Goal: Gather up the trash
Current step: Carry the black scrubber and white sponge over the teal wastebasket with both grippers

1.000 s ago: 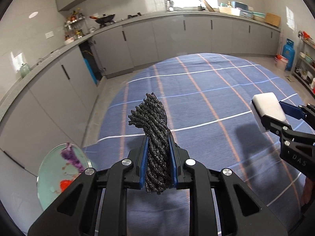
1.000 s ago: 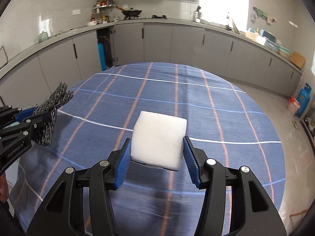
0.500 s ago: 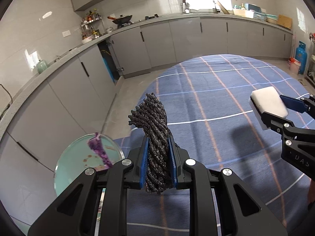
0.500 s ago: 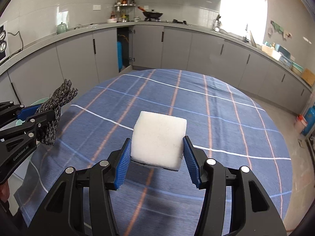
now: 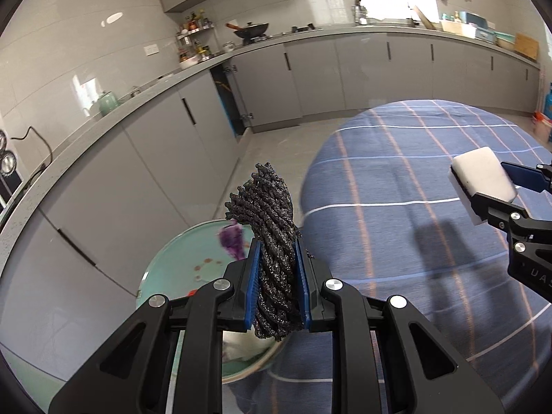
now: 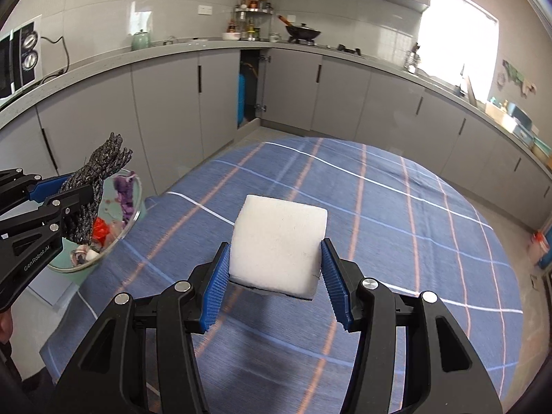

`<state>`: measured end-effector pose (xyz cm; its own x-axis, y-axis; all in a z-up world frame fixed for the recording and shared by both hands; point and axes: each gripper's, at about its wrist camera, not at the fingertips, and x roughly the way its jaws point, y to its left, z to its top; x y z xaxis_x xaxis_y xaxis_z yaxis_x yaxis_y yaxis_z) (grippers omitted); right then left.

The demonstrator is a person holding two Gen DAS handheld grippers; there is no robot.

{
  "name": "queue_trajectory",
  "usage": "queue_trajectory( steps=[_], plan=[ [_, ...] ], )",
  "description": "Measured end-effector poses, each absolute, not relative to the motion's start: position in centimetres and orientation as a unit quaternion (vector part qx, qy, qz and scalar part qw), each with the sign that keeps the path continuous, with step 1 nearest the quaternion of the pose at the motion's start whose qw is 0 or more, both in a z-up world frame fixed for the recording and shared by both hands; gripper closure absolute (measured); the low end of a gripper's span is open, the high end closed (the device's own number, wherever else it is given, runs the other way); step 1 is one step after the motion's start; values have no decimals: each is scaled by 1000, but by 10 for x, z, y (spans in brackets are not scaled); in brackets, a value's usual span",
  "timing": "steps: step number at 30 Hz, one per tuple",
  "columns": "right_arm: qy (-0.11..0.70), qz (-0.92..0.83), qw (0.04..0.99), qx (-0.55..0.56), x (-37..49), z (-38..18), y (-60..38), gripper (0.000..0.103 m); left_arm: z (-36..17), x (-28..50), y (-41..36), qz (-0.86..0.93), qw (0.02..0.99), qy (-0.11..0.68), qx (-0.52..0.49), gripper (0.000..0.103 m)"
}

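Black braided cord [image 5: 272,241] is kept gripped in the left tongs [image 5: 276,276], now swung over the teal waste bowl [image 5: 172,269] at seven o'clock; release seems near. White foam block [image 6: 277,241] stays clamped by the right tongs [image 6: 276,276] above the blue-clothed counter [image 6: 396,207].

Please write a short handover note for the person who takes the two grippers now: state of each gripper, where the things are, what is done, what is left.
Left gripper: shut on the black rope bundle, held over the green bin.
Right gripper: shut on the white foam block, held above the blue checked tablecloth.
Done: both pieces are picked up; the bin already holds purple and red scraps.
Left: release the rope into the bin, then bring the foam over and drop it.
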<state>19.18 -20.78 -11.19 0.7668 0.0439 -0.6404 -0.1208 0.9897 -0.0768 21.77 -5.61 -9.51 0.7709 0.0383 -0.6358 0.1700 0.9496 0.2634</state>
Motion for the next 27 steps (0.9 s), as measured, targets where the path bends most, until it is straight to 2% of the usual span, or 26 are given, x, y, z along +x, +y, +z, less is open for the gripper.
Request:
queue_trajectory(
  steps=[27],
  plan=[
    [319,153,931,-88,231,-93,-105,51,-101,233,61,59,921,366,116,83]
  ],
)
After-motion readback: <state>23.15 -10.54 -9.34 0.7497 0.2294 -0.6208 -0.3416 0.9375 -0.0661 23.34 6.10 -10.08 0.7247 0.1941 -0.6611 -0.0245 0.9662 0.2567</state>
